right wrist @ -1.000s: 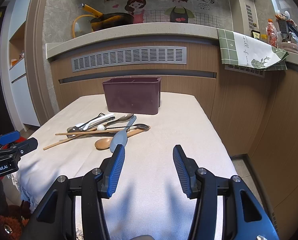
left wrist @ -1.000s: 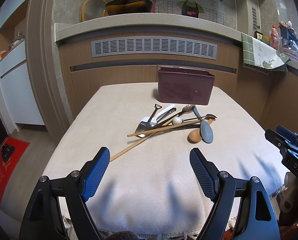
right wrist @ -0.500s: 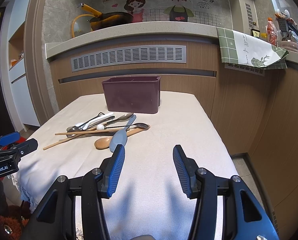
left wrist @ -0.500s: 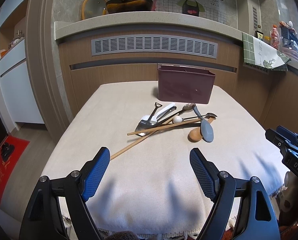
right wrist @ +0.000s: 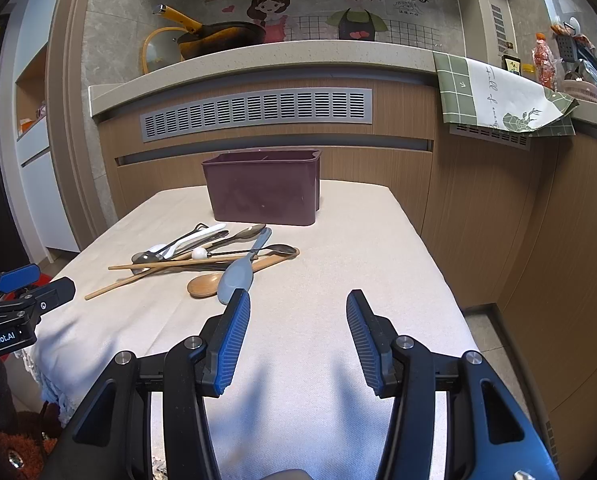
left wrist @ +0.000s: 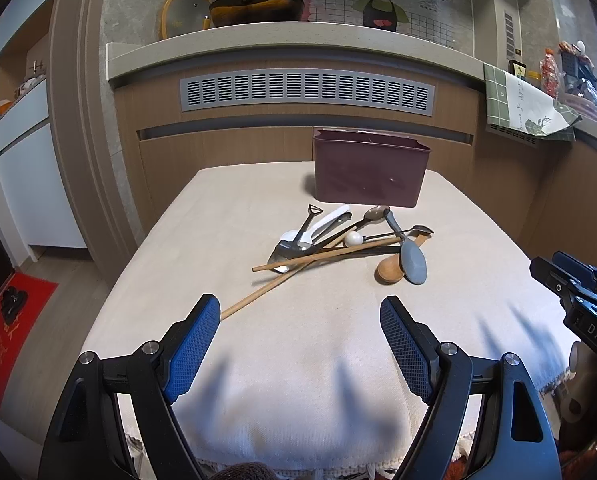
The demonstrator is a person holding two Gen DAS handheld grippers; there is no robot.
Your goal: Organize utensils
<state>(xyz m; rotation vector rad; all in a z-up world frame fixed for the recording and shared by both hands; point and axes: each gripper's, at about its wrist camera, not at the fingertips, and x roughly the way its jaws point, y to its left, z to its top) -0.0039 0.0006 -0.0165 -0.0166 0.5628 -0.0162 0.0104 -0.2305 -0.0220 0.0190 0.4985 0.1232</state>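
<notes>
Both grippers hang open and empty over the near edge of the cloth-covered surface (left wrist: pixel 218 216) — left gripper (left wrist: pixel 300 322), right gripper (right wrist: pixel 297 312). The utensils (left wrist: pixel 346 242) lie heaped mid-surface, just before the maroon holder (left wrist: pixel 370 172) at the far edge.

— What is carried by the desk (left wrist: pixel 202 240)?
— A dark purple bin (left wrist: pixel 368 172) is set at the far edge. A heap of utensils (left wrist: pixel 338 240) is spread on the beige cloth just near of it.
</notes>
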